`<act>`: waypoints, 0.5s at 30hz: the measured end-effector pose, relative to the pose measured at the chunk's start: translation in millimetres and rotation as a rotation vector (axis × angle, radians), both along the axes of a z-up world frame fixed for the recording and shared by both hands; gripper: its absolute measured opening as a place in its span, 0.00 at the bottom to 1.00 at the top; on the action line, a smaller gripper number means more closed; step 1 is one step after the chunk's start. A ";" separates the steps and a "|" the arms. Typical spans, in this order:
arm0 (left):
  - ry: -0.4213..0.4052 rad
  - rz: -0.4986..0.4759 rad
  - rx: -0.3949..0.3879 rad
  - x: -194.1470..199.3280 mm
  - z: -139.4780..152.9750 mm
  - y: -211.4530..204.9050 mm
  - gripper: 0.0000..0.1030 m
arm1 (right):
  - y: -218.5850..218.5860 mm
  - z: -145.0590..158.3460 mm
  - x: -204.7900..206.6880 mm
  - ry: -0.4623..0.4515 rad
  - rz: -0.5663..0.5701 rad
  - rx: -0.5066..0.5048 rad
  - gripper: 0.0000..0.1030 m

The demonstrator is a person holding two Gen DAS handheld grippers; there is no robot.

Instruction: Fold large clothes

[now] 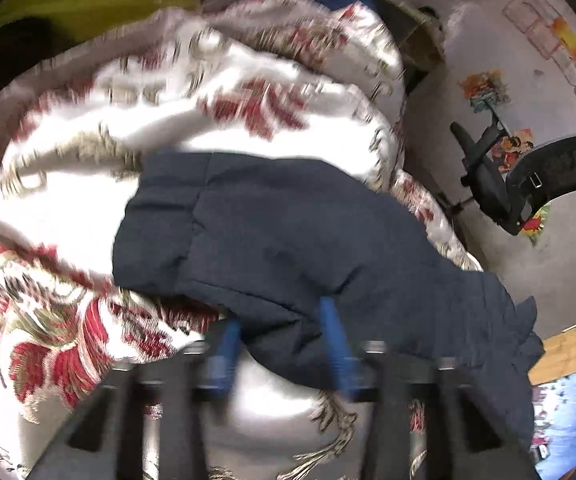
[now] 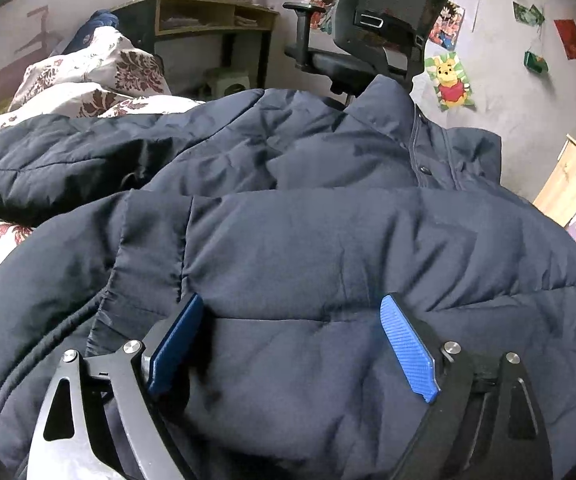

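Note:
A dark navy padded jacket lies on a bed with a white and red floral cover. In the right wrist view it fills the frame, its collar and zip at the far side, a sleeve stretched to the left. My right gripper is open, its blue fingers resting on the puffy fabric with a wide gap. In the blurred left wrist view the jacket's sleeve runs across the cover. My left gripper has blue fingers on either side of the sleeve's edge; whether they pinch it is unclear.
A black office chair stands beside the bed; it also shows in the left wrist view. A wooden desk is against the grey wall with posters. A wooden board leans at the right.

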State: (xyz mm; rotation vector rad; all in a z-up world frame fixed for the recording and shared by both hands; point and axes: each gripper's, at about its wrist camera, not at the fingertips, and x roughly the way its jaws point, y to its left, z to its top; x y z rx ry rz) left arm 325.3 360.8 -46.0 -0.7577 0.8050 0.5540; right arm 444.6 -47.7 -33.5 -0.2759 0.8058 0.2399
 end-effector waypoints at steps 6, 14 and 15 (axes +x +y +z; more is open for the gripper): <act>-0.079 -0.043 0.255 8.8 55.9 -29.0 0.08 | -7.9 12.6 3.6 0.024 0.024 0.087 0.84; -0.310 -0.348 0.397 52.1 179.6 -118.6 0.06 | -31.6 68.7 8.2 0.031 0.080 0.047 0.84; -0.331 -0.386 0.393 56.6 189.8 -128.5 0.06 | -38.7 80.9 9.4 0.028 0.074 0.051 0.84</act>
